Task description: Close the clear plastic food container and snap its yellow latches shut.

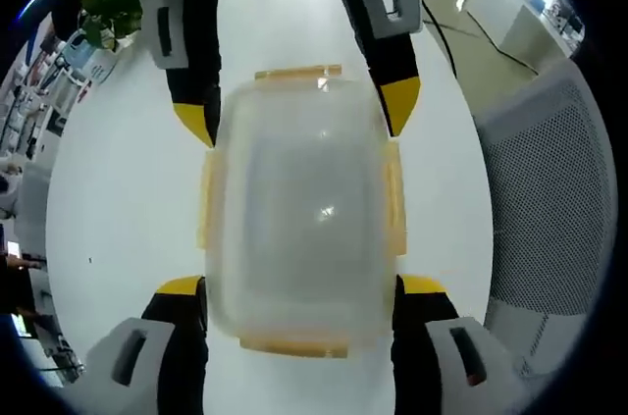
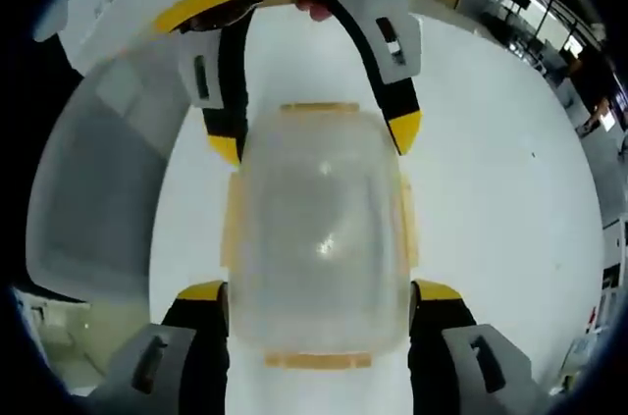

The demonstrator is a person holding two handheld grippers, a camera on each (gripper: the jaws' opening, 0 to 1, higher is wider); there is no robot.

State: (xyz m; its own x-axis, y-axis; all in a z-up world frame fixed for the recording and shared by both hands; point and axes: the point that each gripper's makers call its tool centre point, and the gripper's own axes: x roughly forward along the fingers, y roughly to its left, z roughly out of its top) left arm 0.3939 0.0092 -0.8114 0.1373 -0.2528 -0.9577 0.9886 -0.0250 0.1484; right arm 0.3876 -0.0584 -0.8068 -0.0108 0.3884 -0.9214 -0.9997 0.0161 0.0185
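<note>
A clear plastic container [image 1: 299,204] with its lid on lies on the white table [image 1: 118,189], seen from above. Yellow latches [image 1: 394,204] stick out along both long sides and both ends. My left gripper [image 1: 301,285] straddles the container's near end, its yellow fingertips [image 1: 182,285] pressed against the two sides. My right gripper [image 1: 297,111] comes in from the top and clasps the far end the same way. In the right gripper view the container [image 2: 319,229] sits between the right gripper [image 2: 319,290] below and the left gripper [image 2: 314,138] above.
A grey mesh chair [image 1: 549,199] stands at the table's right edge, and a green plant [image 1: 108,3] sits at the far left. A grey chair back [image 2: 88,189] lies left of the table in the right gripper view. Office desks [image 2: 520,3] show far off.
</note>
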